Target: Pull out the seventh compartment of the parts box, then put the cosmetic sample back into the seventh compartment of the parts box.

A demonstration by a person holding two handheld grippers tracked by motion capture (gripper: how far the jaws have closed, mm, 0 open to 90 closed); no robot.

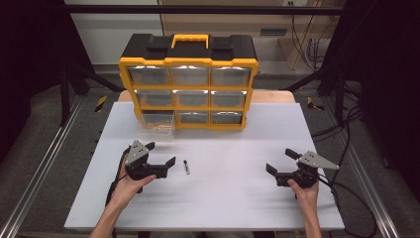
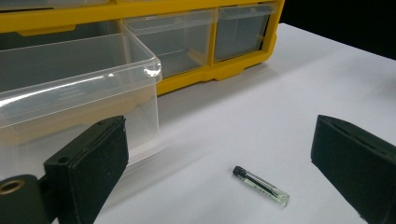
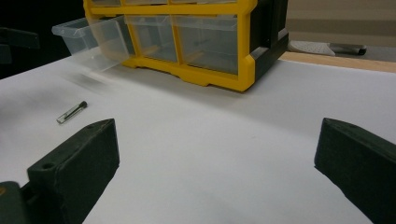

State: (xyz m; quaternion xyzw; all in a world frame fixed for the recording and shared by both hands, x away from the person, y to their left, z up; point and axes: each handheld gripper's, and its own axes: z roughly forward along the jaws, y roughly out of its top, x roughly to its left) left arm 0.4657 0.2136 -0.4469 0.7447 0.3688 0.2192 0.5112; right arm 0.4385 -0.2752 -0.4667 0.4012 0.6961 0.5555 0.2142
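Note:
A small clear glass vial with a black cap (image 1: 186, 167) lies flat on the white tabletop (image 1: 233, 198). My left gripper (image 1: 161, 153) rests just left of it, open, its jaws wide apart and holding nothing. In the left gripper view the vial (image 2: 261, 185) lies between and just ahead of the left gripper (image 2: 219, 128). My right gripper (image 1: 280, 160) sits open and empty at the right side of the table. In the right gripper view the vial (image 3: 72, 112) lies far off to the left of the right gripper (image 3: 218, 128).
A yellow and black organizer cabinet (image 1: 188, 62) with clear drawers stands at the table's far edge. Its bottom-left drawer (image 1: 157, 126) is pulled out toward me, close in front of the left gripper. Cables trail off the table's right side.

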